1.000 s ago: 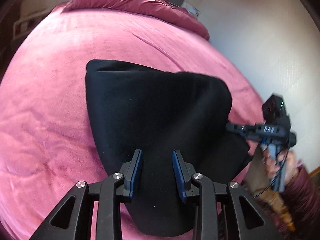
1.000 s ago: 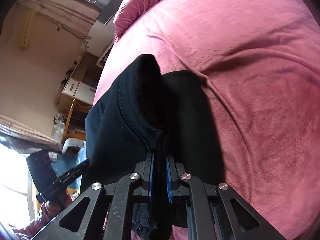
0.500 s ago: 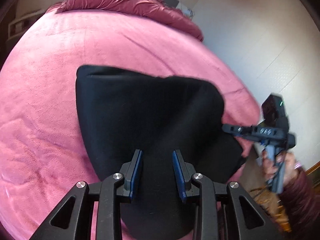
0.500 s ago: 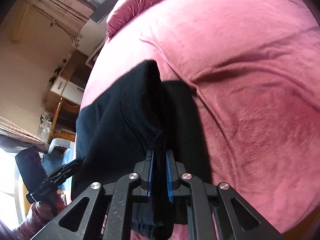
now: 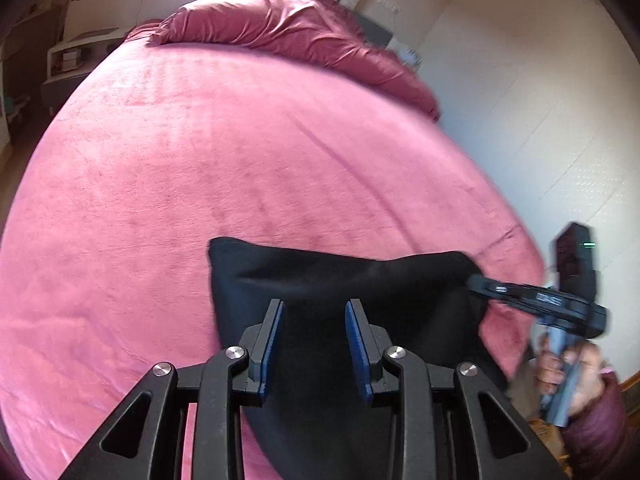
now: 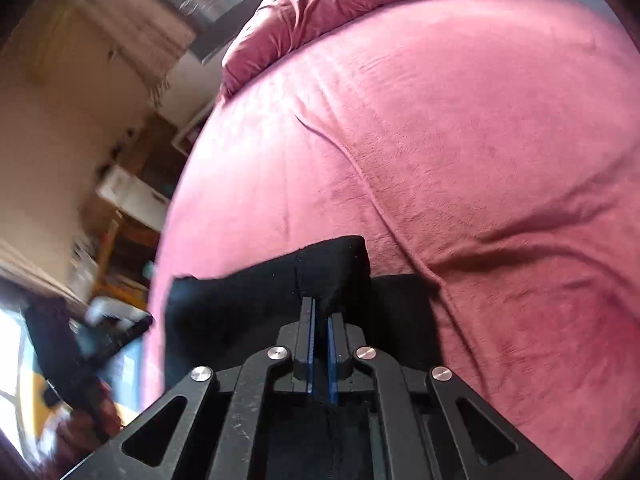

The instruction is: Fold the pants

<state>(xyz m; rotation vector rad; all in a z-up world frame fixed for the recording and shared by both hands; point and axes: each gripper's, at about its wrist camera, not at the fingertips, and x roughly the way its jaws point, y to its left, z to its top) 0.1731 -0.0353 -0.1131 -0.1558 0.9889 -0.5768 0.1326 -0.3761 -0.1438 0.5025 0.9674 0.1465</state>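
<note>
Pants point(image 5: 340, 280): soft black folded fabric, pillow-like

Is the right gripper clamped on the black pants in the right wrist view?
Yes: the right gripper has its jaws pinched on a fold of the black pants.

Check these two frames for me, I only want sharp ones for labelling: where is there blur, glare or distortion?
Left wrist view: fisheye bulges the pink bedspread; the black pants are fairly sharp, the right gripper at the frame's right edge is smeared. Right wrist view: the furniture and left gripper at the frame's left are motion-blurred, and the window is blown out.
</note>
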